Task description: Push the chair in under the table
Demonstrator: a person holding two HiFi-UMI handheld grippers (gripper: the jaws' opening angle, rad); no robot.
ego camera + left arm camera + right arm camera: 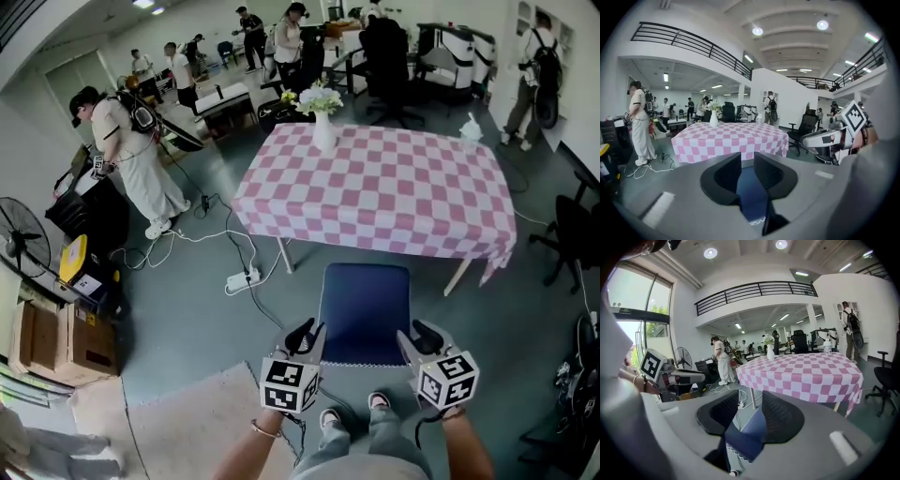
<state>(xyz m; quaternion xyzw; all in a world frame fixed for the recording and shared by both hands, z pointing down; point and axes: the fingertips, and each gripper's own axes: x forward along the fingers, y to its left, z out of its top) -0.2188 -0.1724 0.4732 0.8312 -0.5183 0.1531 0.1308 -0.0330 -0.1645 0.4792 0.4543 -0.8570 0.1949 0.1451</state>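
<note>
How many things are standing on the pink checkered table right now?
2. A white vase of flowers stands near the far edge of the table, left of middle; a small bottle stands at its far right corner. Nothing else shows on it.

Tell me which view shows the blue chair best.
Head view: the blue chair shows whole from above, short of the checked table. Each gripper view catches only a blue sliver of it between the jaws.
</note>
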